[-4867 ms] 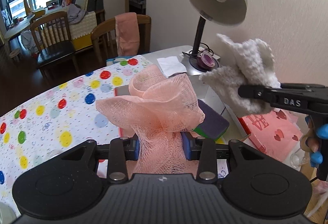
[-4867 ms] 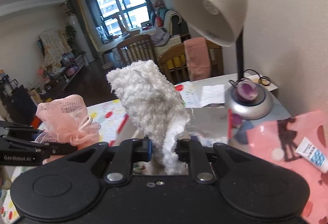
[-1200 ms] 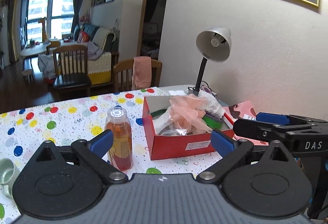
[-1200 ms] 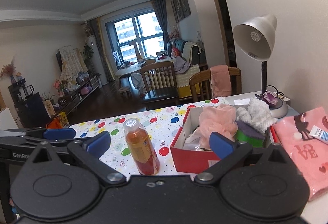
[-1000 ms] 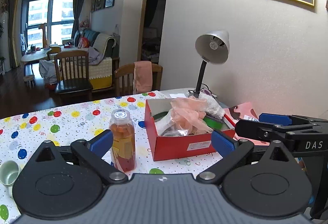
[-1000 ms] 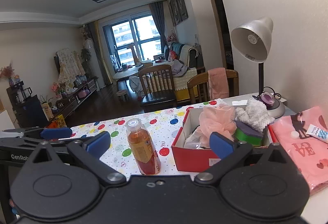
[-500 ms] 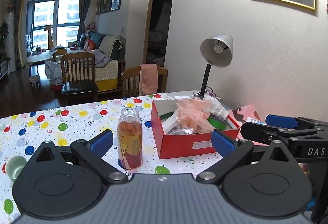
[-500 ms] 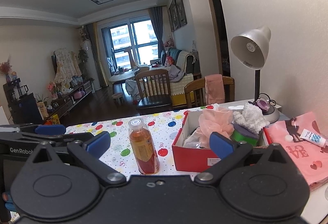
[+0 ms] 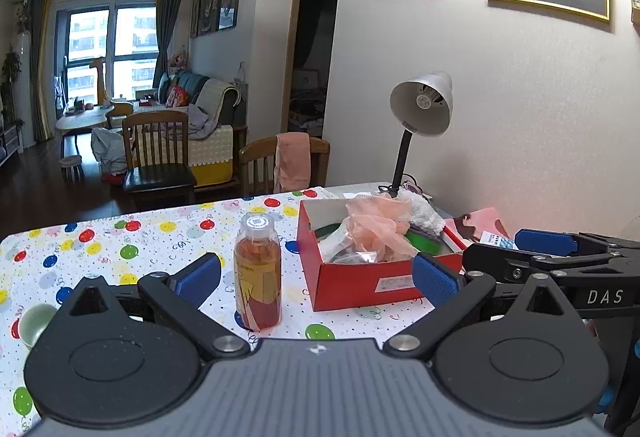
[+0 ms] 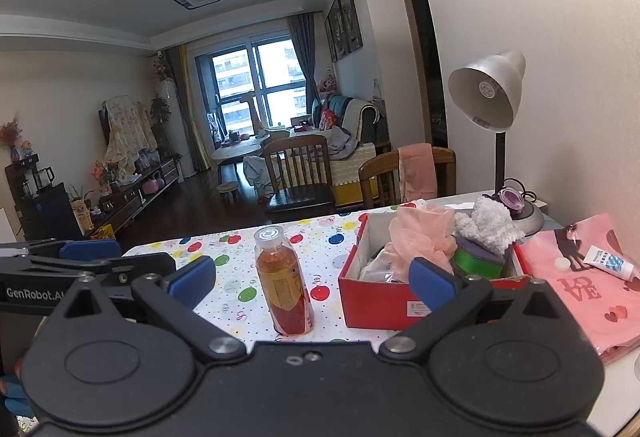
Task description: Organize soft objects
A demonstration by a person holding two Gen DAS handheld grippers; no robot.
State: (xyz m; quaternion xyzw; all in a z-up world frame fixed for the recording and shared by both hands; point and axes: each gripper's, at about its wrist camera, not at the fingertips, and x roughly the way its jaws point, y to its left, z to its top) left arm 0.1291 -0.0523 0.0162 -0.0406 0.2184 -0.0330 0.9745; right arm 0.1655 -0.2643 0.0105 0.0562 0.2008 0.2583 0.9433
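— Where are the soft things?

— In the red box (image 9: 360,283) on the tabletop (image 9: 132,245). The pink mesh puff (image 9: 376,225) sits on top near the middle, and the white fluffy cloth (image 10: 488,223) lies at the far end, toward the lamp (image 10: 494,105). A green and purple sponge (image 10: 476,257) shows just under the cloth.

— And the tools?

— Both are back from the box, above the tabletop's near side. The left tool (image 9: 316,275) has its blue pads spread wide with nothing between them. The right tool (image 10: 310,279) is the same: pads wide apart, empty. From the left wrist view the right tool shows side-on at the right edge; from the right wrist view the left one shows at the left edge.

— Anything else there?

— A bottle (image 9: 258,273) of orange drink stands upright just left of the box, apart from it. A pink bag (image 10: 588,285) with hearts lies right of the box, with a small tube (image 10: 608,261) on it. A green cup (image 9: 34,321) sits at the left edge.
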